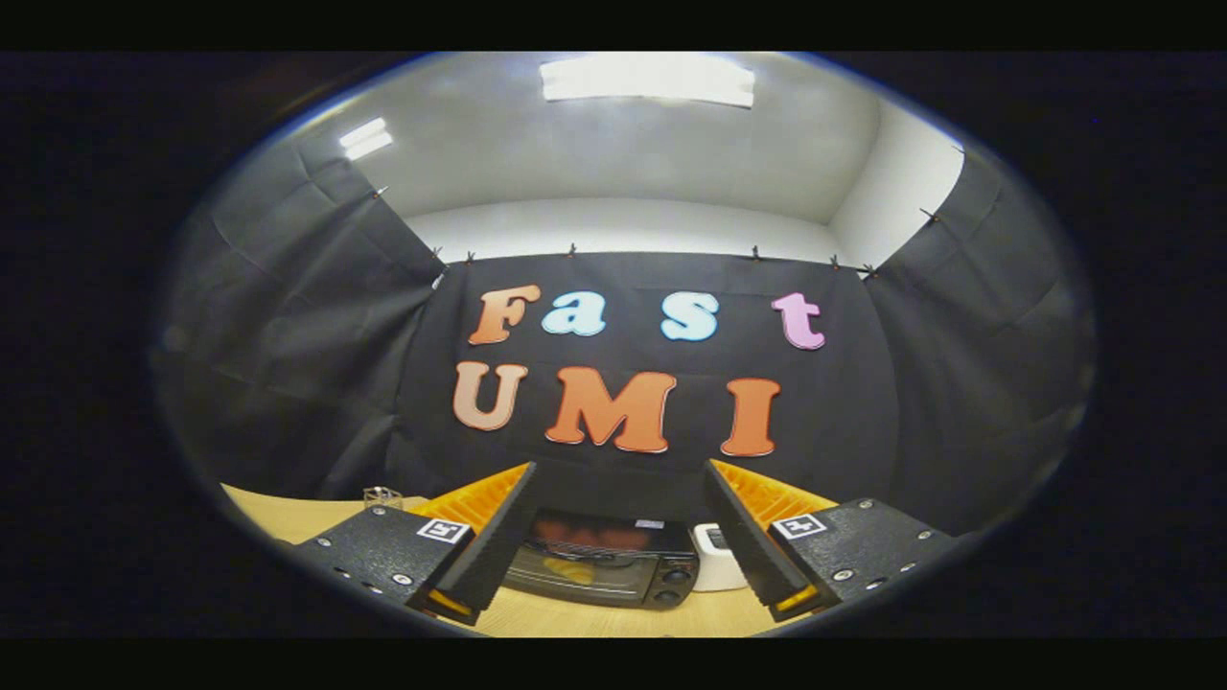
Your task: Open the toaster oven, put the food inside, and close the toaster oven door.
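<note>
Gripper view, landmark: the toaster oven [604, 572], one in number, sits on the wooden table [288, 517] in front of the booth's black cloth wall [288, 335].
Toaster oven, look: a dark, boxy body with a wide glass door on its left part and a control strip on its right.
Toaster oven, door: it appears closed, with a handle bar running across the glass near the top.
Toaster oven, knobs: two round knobs, one above the other, on the right strip.
Toaster oven, inside: something yellow shows through the lower glass; what it is I cannot tell.
Toaster oven, top: glossy, with a reddish reflection on it.
Gripper: the gripper [613, 565] is spread wide, its two fingers well apart and holding nothing.
Fingers: the left finger [489, 551] lies left of the toaster oven and the right finger [752, 551] to its right, so the oven shows in the gap between them, just beyond the tips.
White object: one small white object [714, 556] stands just right of the toaster oven, partly hidden by the right finger.
Clear item: one small clear item [381, 496] rests on the table well left of the toaster oven; too small to name.
Ceiling lights: two bright panels [647, 80], high above the toaster oven.
</note>
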Demonstrator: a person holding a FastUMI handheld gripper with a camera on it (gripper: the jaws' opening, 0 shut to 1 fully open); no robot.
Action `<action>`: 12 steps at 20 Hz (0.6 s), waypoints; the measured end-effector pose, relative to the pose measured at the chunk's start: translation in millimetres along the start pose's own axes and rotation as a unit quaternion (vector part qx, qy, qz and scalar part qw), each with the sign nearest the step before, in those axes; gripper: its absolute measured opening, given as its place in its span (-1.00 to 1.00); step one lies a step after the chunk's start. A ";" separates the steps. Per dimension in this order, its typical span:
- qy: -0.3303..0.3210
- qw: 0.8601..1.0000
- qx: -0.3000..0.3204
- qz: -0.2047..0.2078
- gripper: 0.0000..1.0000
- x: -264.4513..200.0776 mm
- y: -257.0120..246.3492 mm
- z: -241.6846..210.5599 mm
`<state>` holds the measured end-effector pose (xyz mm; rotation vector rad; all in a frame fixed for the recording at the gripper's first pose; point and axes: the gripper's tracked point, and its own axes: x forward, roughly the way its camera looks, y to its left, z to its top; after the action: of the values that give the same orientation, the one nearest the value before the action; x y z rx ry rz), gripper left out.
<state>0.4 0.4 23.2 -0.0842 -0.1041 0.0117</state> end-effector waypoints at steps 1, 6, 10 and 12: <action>0.002 1.000 0.008 0.002 0.97 -1.9 5.7 -0.4; -0.007 0.999 0.031 0.012 0.99 -4.2 6.7 5.4; 0.001 0.999 0.038 0.013 0.98 -4.5 9.1 -0.2; 0.007 0.999 0.039 0.013 0.99 -4.3 9.4 -3.5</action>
<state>-3.5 9.4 18.5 -0.0084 -0.0889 0.0419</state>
